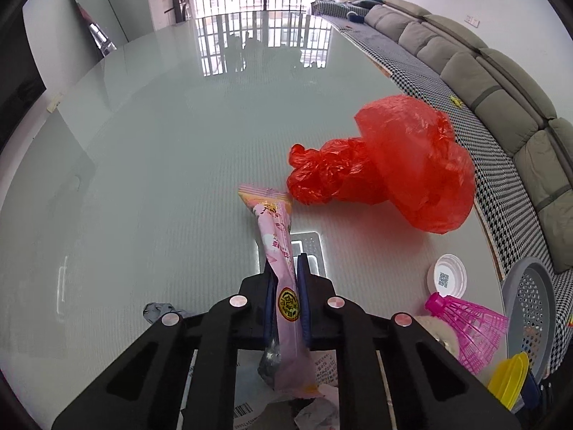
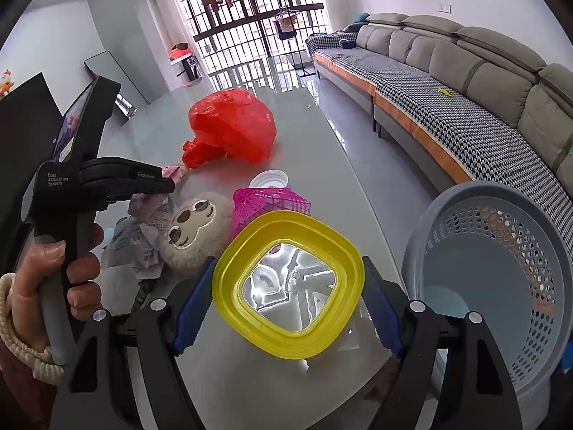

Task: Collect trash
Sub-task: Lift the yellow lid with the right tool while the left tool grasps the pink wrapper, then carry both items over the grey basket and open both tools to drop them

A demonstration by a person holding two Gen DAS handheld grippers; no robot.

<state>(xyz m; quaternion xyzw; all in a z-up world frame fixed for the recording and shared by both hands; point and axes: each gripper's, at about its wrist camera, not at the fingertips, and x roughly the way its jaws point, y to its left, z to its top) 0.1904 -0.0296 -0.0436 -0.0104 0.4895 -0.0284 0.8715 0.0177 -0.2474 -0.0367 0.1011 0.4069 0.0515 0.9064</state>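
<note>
Left gripper (image 1: 286, 276): clamped tight on a pink snack wrapper (image 1: 277, 251)
Wrapper axis: runs straight out along the fingers, far end on the glass table (image 1: 150, 165), touching the red plastic bag (image 1: 386, 175)
Right gripper (image 2: 286, 308): jaws wide, pads against a yellow-rimmed container (image 2: 290, 283), apparently holding it
Grey perforated basket (image 2: 501, 261): just right of that container, well apart from the wrapper
Readable writing: "Data Acquisition System" on the left tool's handle; wrapper print illegible
</note>
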